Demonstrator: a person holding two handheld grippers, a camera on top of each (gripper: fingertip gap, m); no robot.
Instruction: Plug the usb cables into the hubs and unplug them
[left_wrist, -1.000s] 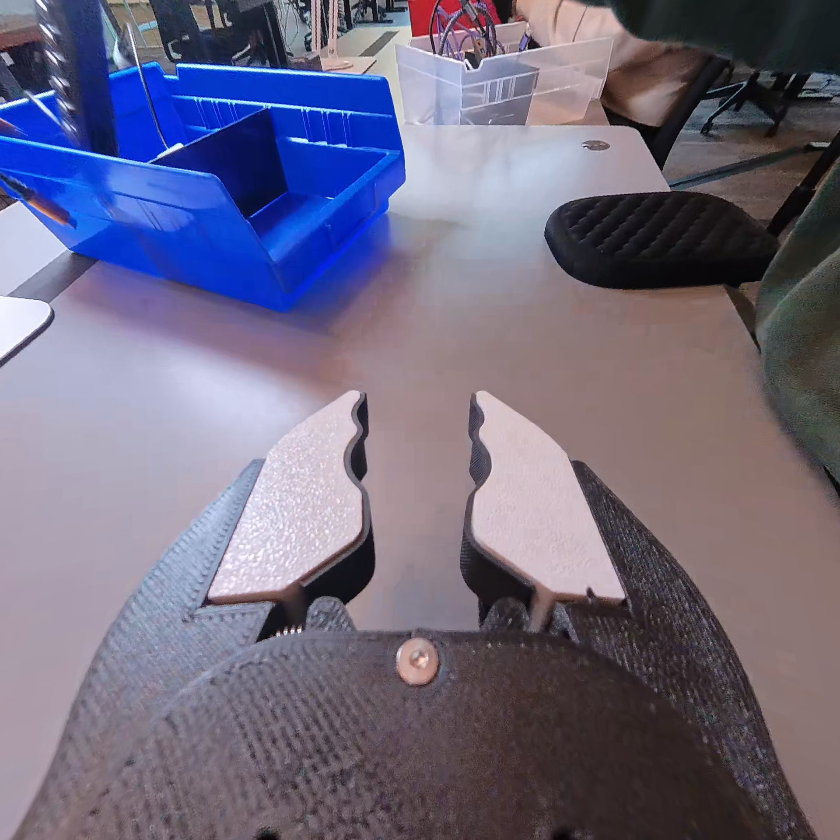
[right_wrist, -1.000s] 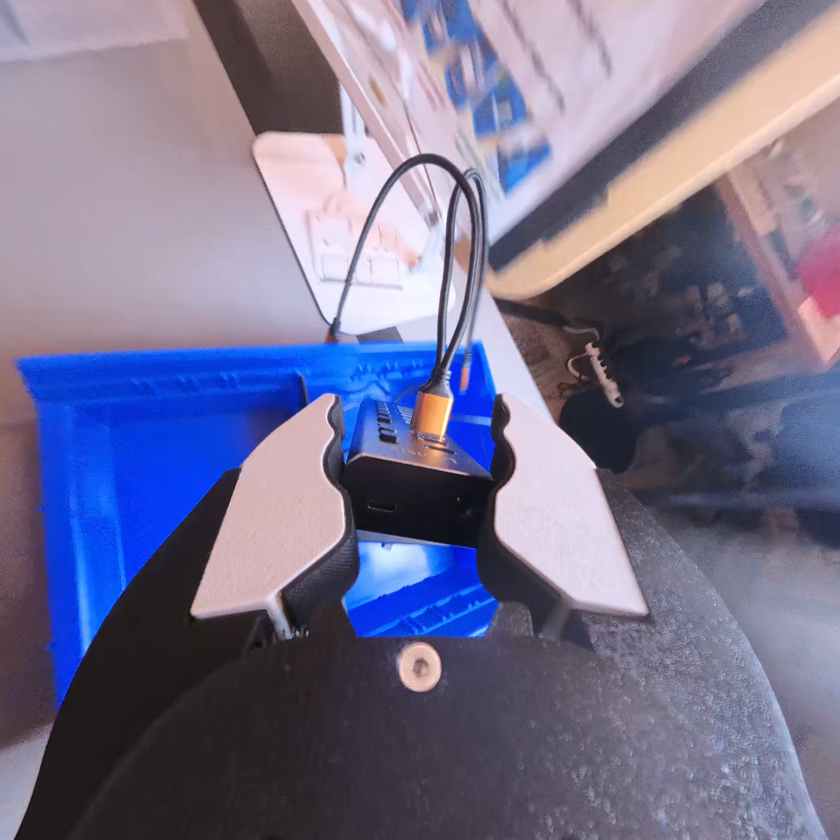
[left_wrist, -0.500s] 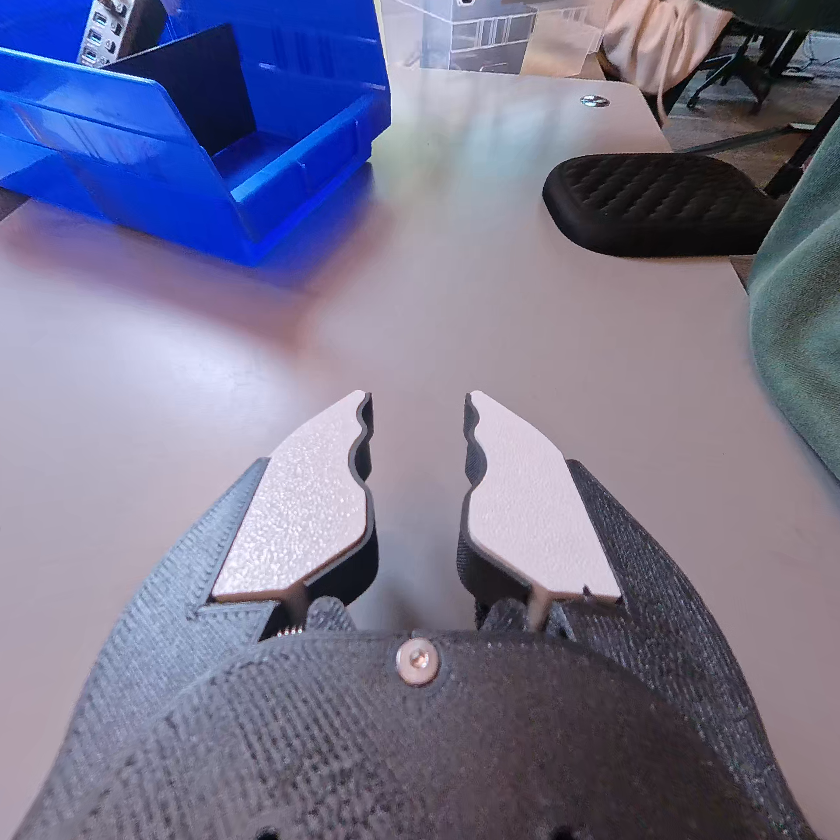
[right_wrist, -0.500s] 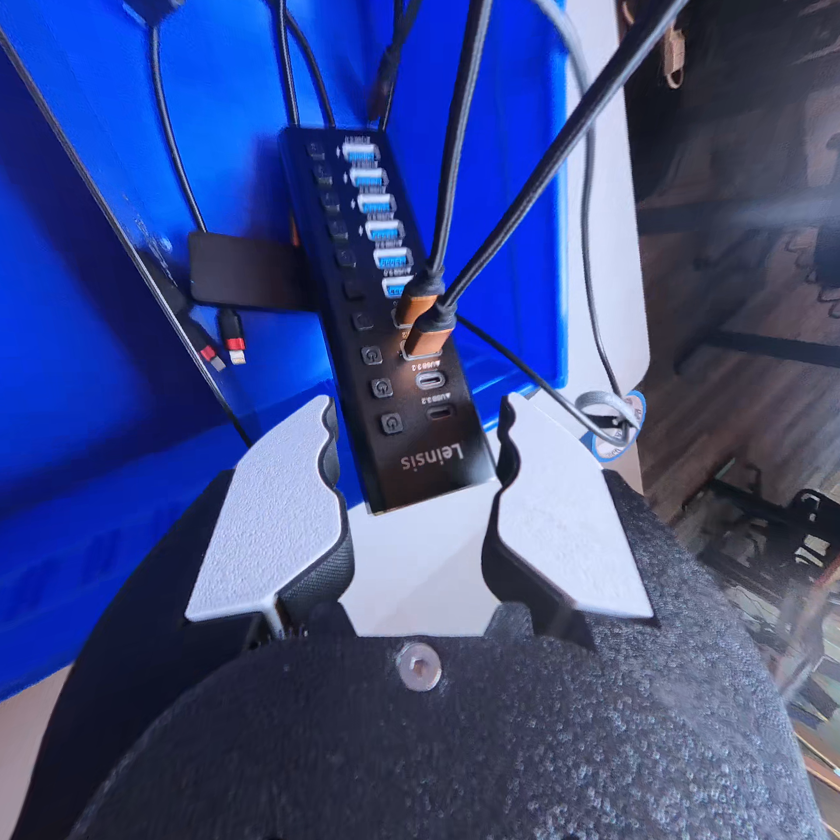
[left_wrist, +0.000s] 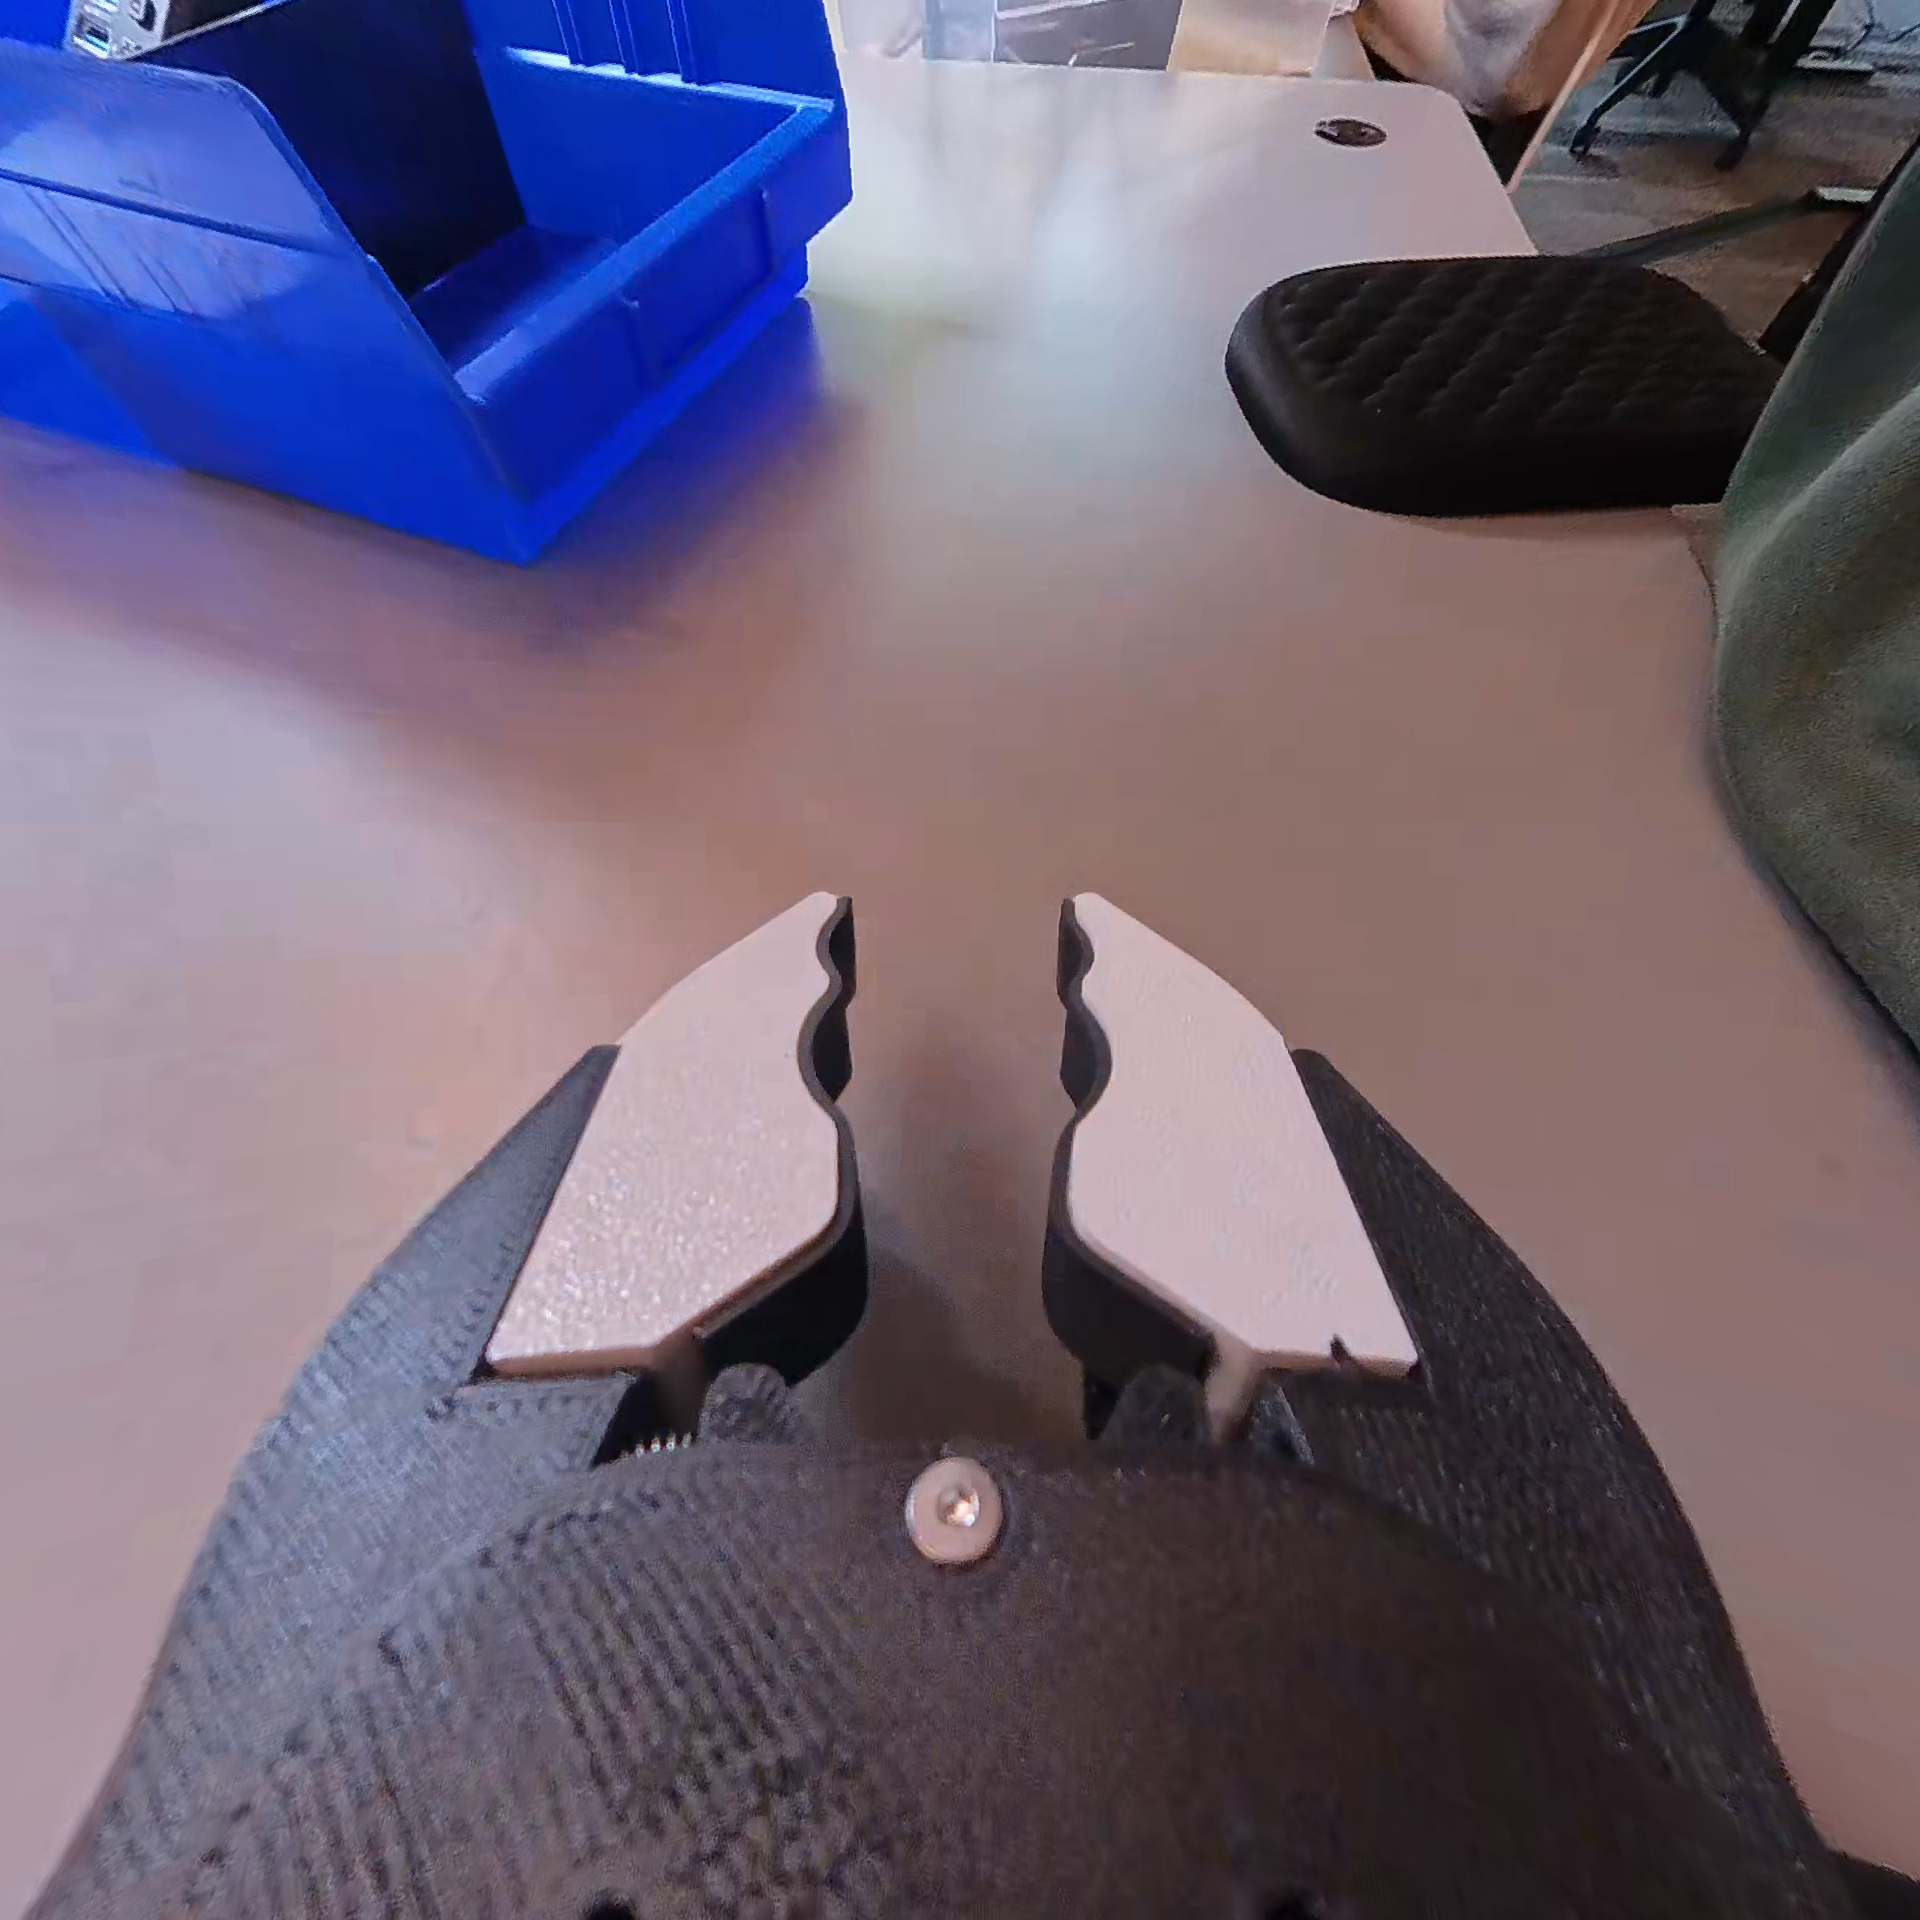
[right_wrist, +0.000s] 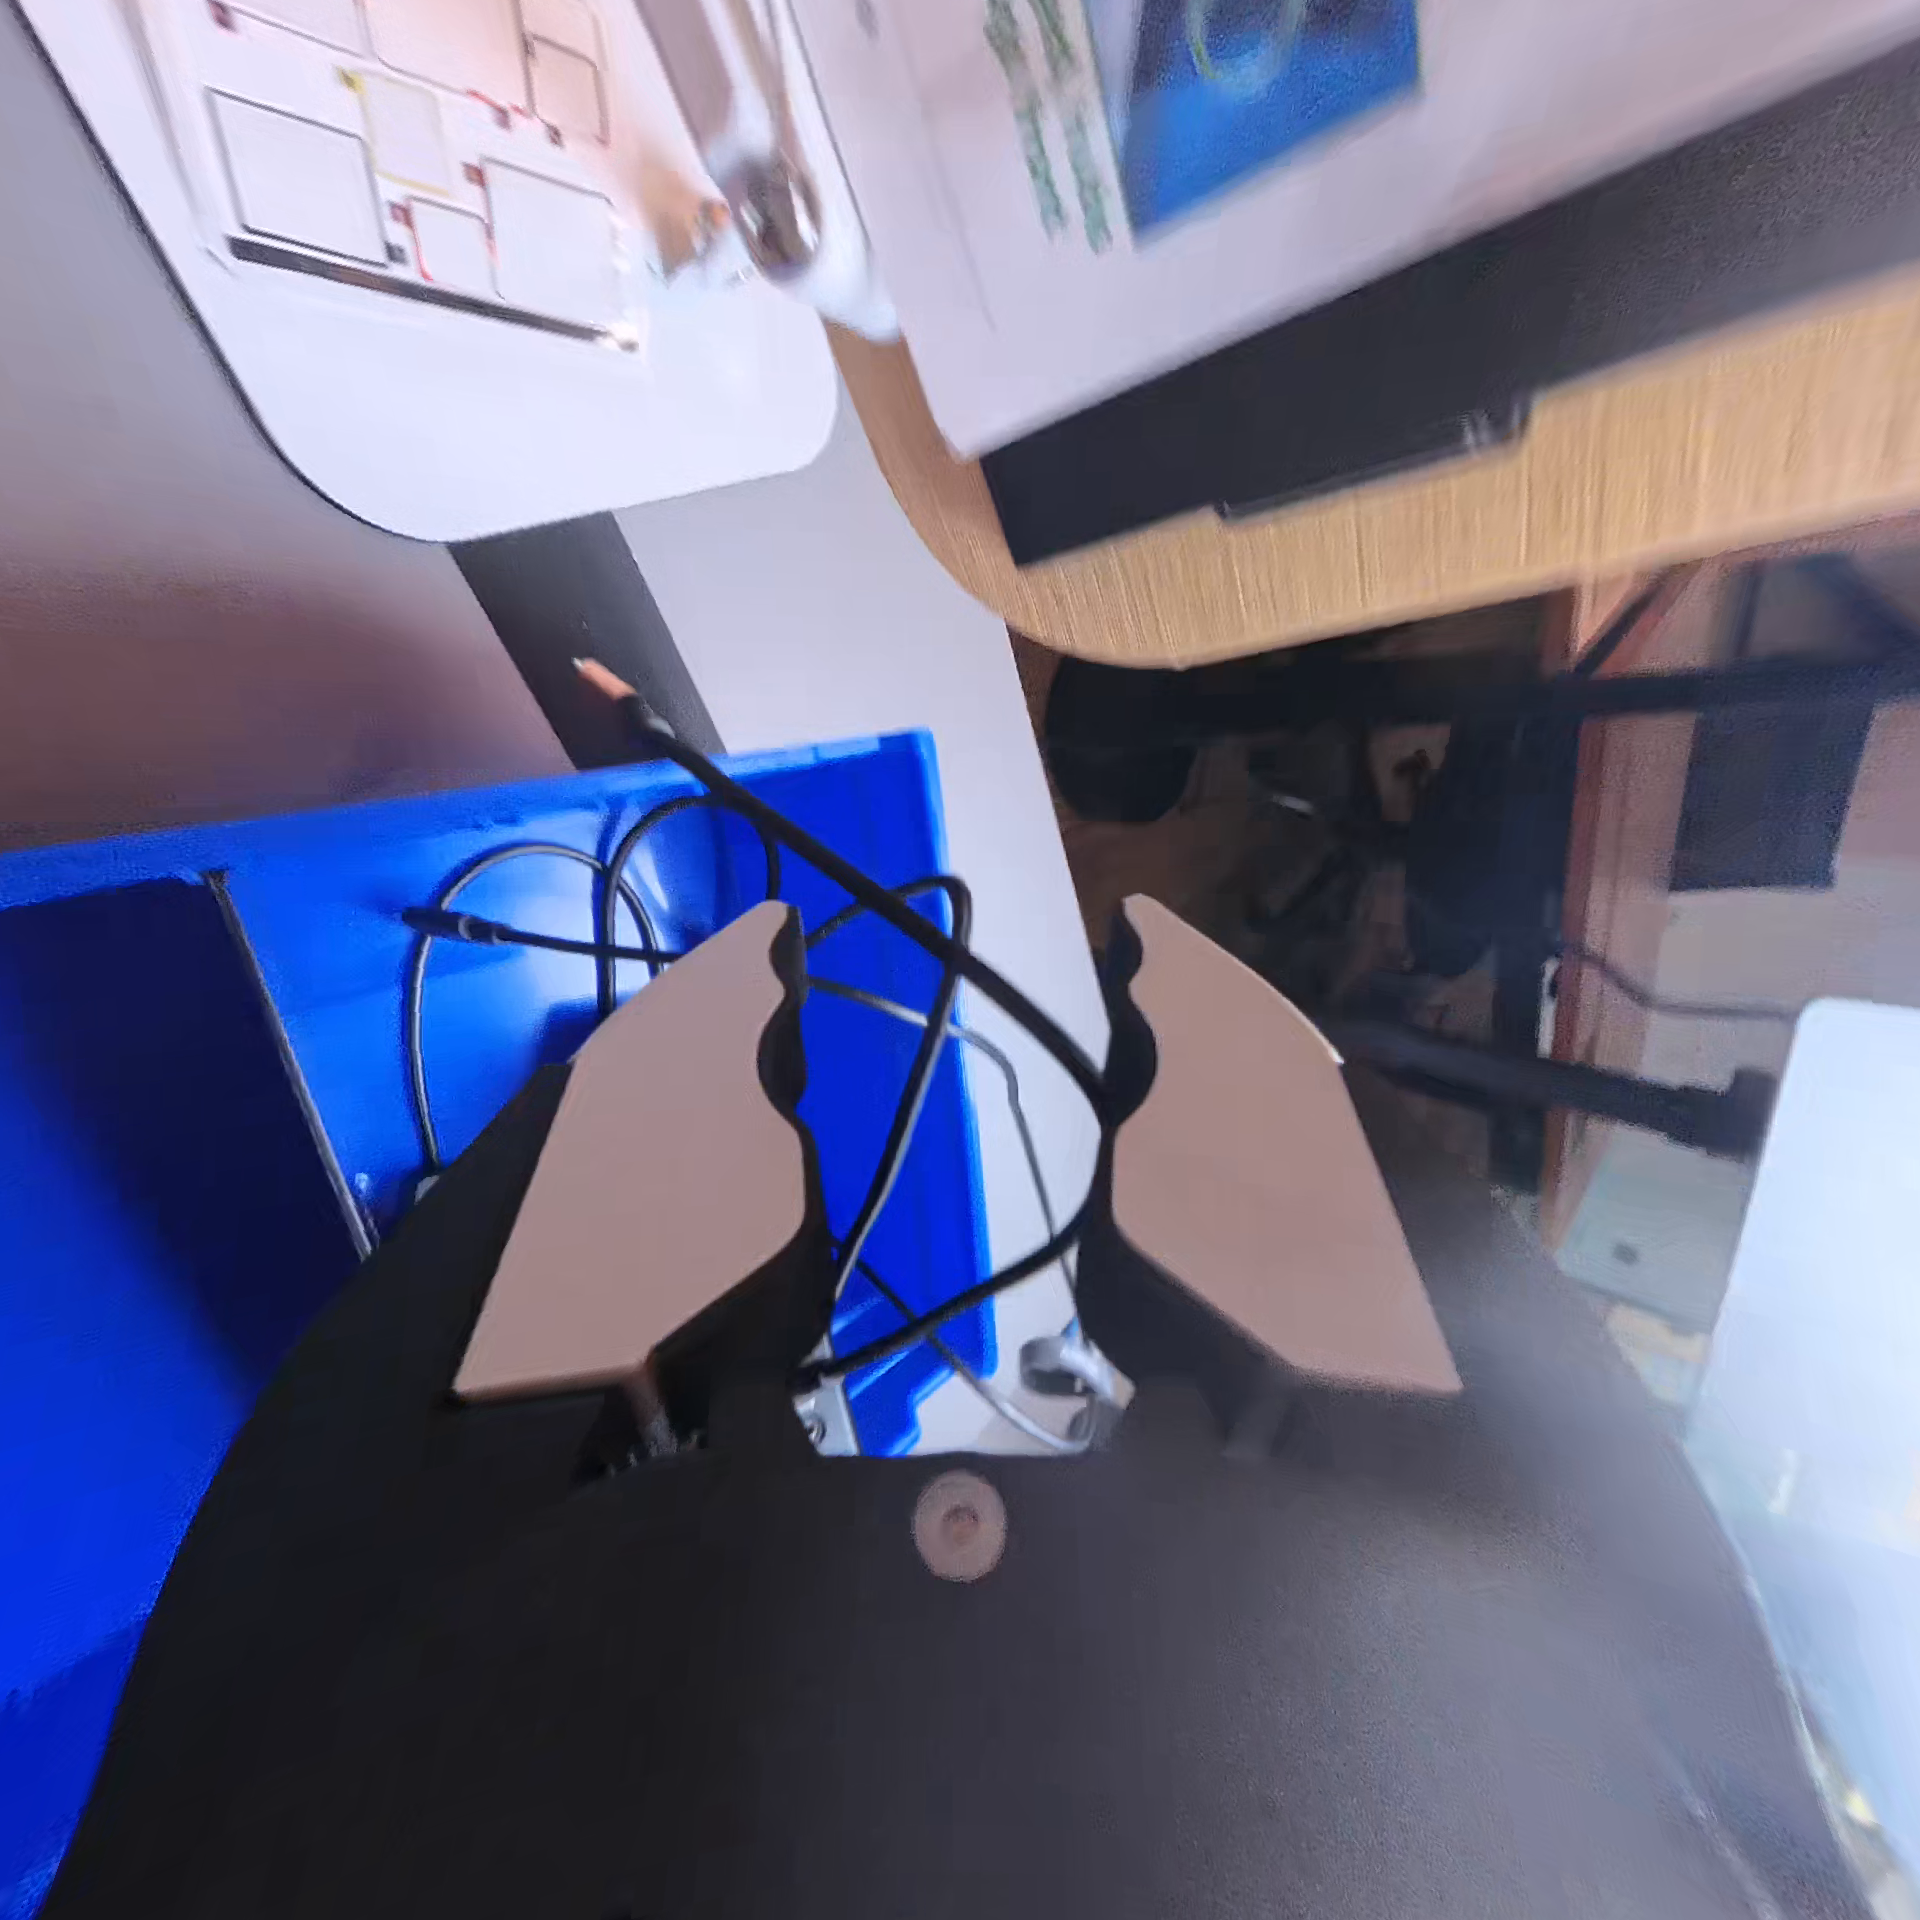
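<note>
My left gripper (left_wrist: 956, 920) is open and empty, low over the grey table (left_wrist: 1039, 675). The blue bin (left_wrist: 416, 312) stands ahead to its left, and a grey corner of a hub (left_wrist: 104, 21) shows at the bin's top edge. My right gripper (right_wrist: 958, 920) is open above the same blue bin (right_wrist: 156, 1039). Loose black cables (right_wrist: 904, 935) loop out of the bin and pass between its jaws without being gripped. One cable ends in a free orange plug (right_wrist: 606, 681) that points up and left. No hub shows in the blurred right wrist view.
A black padded chair part (left_wrist: 1496, 374) sits at the table's right edge, beside a person's green sleeve (left_wrist: 1829, 675). A white sheet with diagrams (right_wrist: 468, 260) and a wooden desk edge (right_wrist: 1351, 520) lie beyond the bin. A white object (right_wrist: 1818, 1247) is at the right. Left tips to right tips: about 45 centimetres. The white object (right_wrist: 1818, 1247) sits 25 centimetres or so from the ends of my right fingers.
A second ago my right gripper held the black hub; it let go over the bin, and the hub has since left its view. My left gripper has shifted slightly, still open.
</note>
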